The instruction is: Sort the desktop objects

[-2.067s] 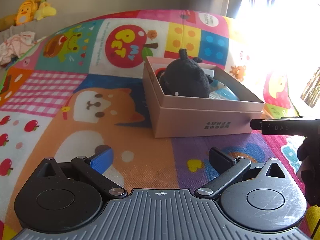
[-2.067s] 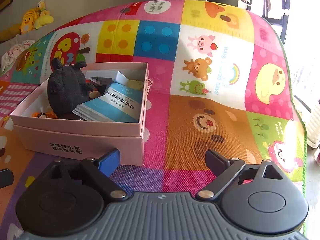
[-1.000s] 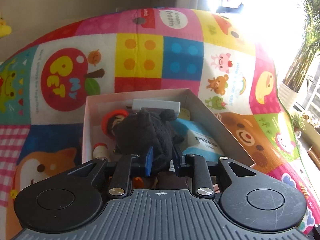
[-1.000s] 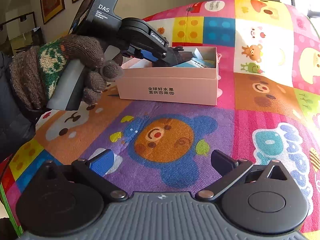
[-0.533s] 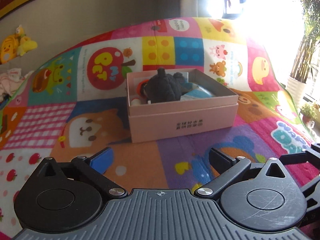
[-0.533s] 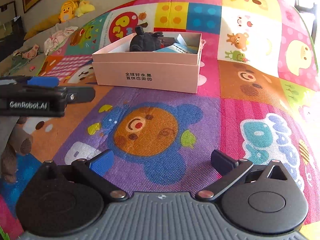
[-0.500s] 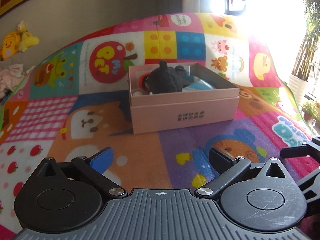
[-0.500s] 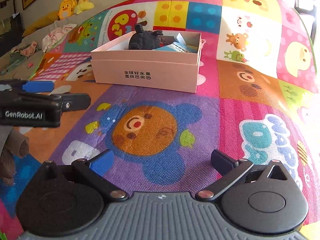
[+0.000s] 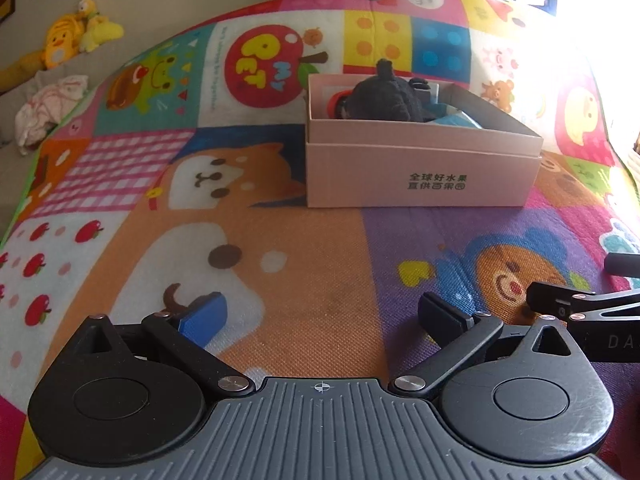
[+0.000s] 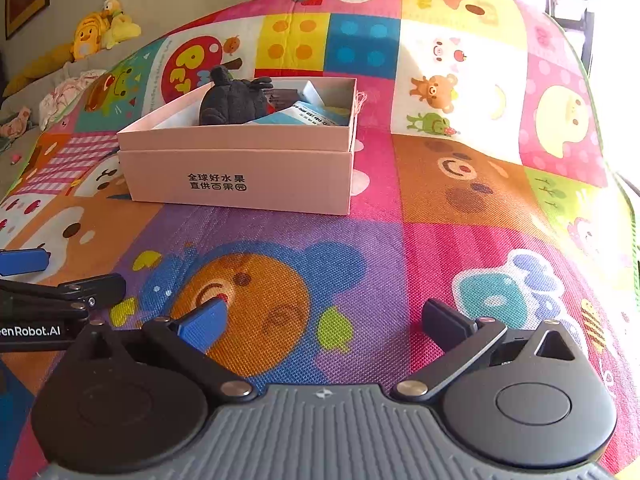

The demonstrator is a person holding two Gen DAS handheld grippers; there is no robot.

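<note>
Pink box [image 9: 420, 160], open, on the play mat [image 9: 280, 248]. Inside the box: dark plush [image 9: 384, 98], blue-white packet [image 10: 308, 116]. Left gripper [image 9: 320, 312] near the box's front, jaws spread, empty. Right gripper [image 10: 324, 320] just beside it, spread, empty. Yellow toys [image 10: 104, 26] far behind the box.

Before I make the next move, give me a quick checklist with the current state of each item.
1. Left gripper open with nothing between its fingers: ok.
2. Right gripper open with nothing between its fingers: ok.
3. Dark plush toy inside the pink box: ok, it sticks up above the rim.
4. Loose objects left on the play mat to sort: none visible in either view; the mat behind the box is hidden, cannot tell.
5. The two grippers apart from each other: ok, side by side and not touching.
6. Room left in the box: cannot tell, part of its floor is hidden.
</note>
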